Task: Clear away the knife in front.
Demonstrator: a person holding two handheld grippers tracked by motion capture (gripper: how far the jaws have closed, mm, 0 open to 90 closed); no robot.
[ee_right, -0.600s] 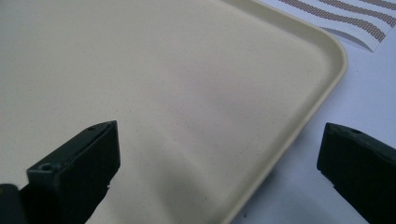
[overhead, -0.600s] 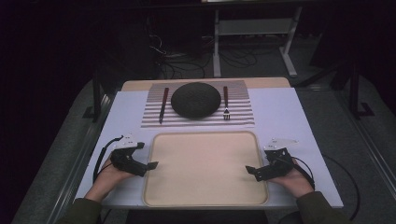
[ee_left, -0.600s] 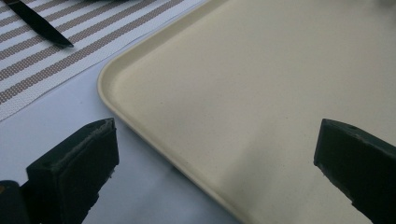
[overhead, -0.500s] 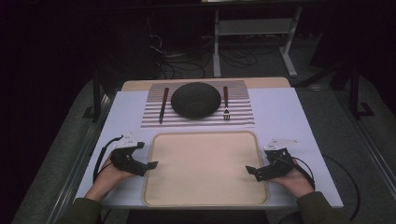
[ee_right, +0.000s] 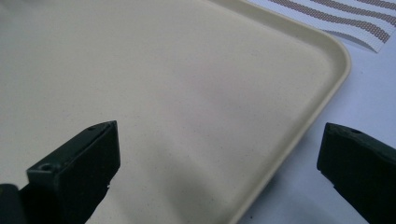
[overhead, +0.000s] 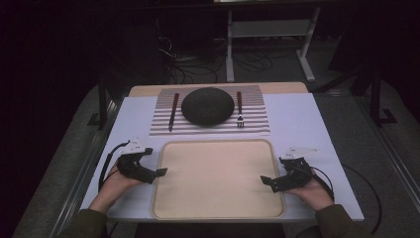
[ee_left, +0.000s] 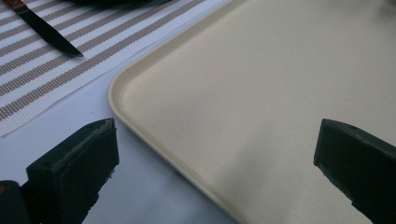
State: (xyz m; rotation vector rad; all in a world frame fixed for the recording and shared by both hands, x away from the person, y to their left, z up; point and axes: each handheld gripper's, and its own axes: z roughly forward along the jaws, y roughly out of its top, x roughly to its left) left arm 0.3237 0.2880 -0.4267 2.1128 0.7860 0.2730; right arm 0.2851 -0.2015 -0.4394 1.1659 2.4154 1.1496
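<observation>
Left tool and right tool, jaws apart, straddle opposite rims of the flat cream plastic tray. Neither holds anything.

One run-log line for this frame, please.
left tongs: open, at tray's left rim | right tongs: open, at its right rim | nothing held | tray bare

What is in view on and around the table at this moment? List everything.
tray: 1, cream, near middle, bare
placemat: 1, brown-and-white striped, far side
plate: 1, dark, on placemat
knife: 1, dark, left of plate
fork: 1, dark handle, right of plate
table: 1, white cover
frame: 1, white, behind table
left gripper: 1, black, open, astride tray's left rim
right gripper: 1, black, open, astride tray's right rim
</observation>
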